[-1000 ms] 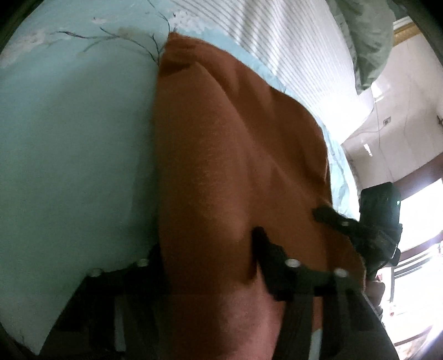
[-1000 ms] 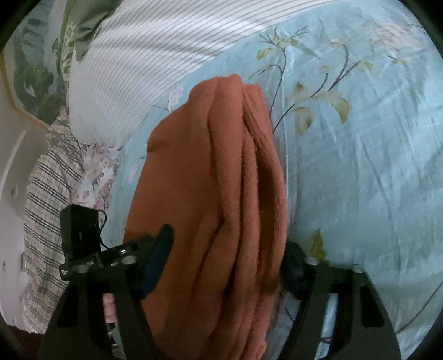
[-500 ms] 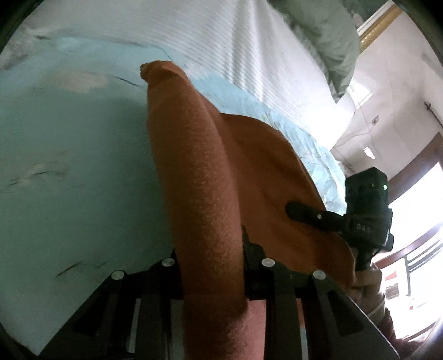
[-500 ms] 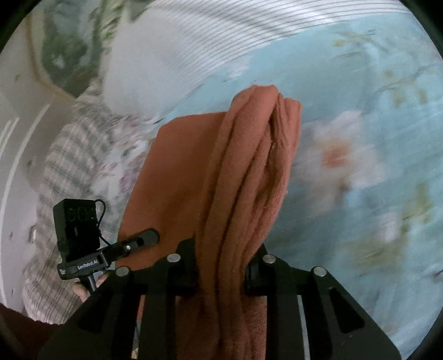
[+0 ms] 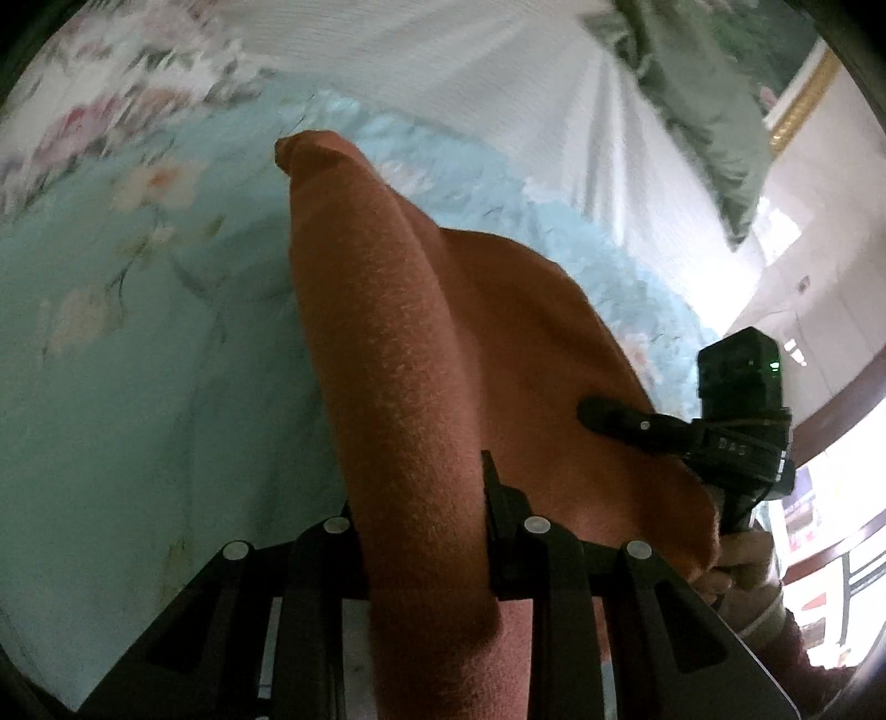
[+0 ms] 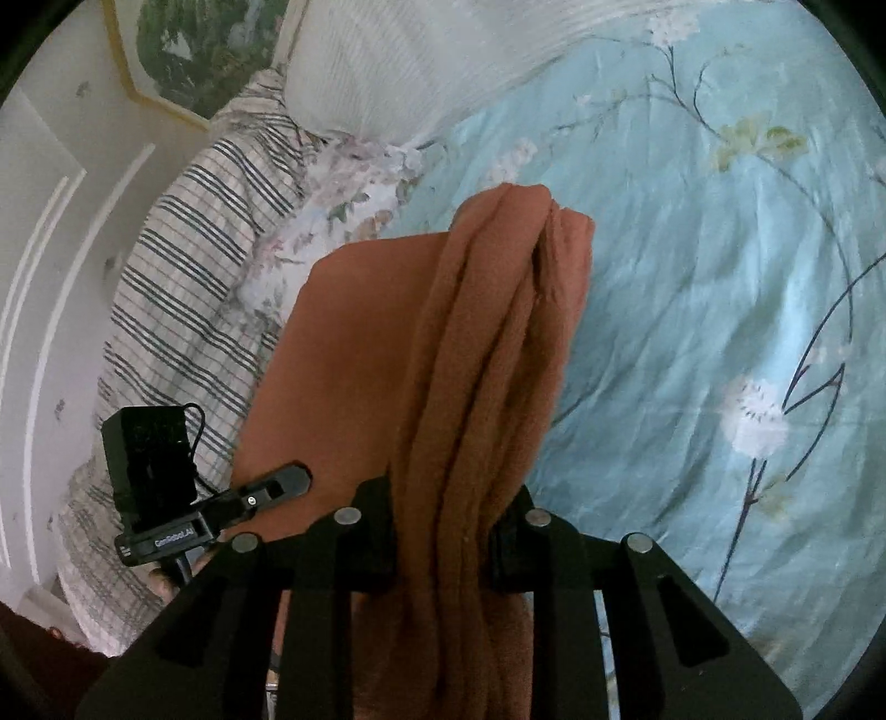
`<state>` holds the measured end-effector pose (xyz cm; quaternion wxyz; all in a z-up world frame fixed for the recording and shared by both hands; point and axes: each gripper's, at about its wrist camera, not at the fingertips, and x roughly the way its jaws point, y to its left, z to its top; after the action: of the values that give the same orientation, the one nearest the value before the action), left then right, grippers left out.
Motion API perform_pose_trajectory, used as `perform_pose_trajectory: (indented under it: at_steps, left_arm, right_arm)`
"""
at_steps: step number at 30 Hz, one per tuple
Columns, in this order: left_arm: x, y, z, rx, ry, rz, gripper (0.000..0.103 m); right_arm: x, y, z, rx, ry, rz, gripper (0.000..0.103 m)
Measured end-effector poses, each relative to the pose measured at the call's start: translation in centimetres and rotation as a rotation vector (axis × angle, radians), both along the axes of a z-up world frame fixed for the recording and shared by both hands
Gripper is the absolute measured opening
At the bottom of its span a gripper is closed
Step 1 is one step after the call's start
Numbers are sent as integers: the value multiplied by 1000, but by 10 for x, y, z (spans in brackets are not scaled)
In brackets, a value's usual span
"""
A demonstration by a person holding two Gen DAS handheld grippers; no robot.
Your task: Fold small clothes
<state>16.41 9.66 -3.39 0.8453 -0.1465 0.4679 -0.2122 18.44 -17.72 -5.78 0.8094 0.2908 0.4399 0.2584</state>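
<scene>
A rust-orange garment [image 5: 398,354] hangs folded above the light blue floral bedsheet [image 5: 111,354]. My left gripper [image 5: 423,531] is shut on one bunched edge of it. My right gripper [image 6: 443,531] is shut on the other bunched edge [image 6: 487,354], where several layers are gathered. The cloth stretches between the two grippers. The right gripper also shows in the left wrist view [image 5: 626,418], and the left gripper in the right wrist view [image 6: 277,484]. The fingertips are hidden by the cloth.
The blue floral sheet [image 6: 720,277] covers the bed. A white striped pillow [image 6: 398,61] and a plaid blanket [image 6: 183,266] lie at the head. A grey-green cloth [image 5: 703,94] lies beyond the pillow. A framed picture [image 6: 194,50] hangs on the wall.
Both grippers closed on the garment's edges and lifted it off the bed. The cloth now hangs bunched between them, higher above the sheet.
</scene>
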Motion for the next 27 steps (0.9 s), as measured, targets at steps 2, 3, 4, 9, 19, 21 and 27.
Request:
perform_pose_trajectory:
  at_steps: [2,3,4,9,19,21,27]
  left_arm:
    - [1,1,-17,25,29,17,28]
    - [0,1,-22,28,34,22,32]
    - [0,1,-27,23,38,31,38]
    - [-4,6,-35,23,52,75,56]
    - [-10,34,4,82,-5,163,59]
    - [-12,42,20,100,-58,220,57]
    - [-28,32,43,23,-151,126,50]
  right_arm:
    - [1,3,-12,-30,28,-14,24]
    - [1,3,-17,-32,35,-20,25]
    - [0,0,-19,-31,37,-23,25]
    - [-2,-2,-24,-55,40,-44,35]
    - [-16,-30,30,-140,-51,-153,57]
    - [-14,-26,45,-162,-88,-148,57]
    - [9,2,49,-287,-91,-98,49]
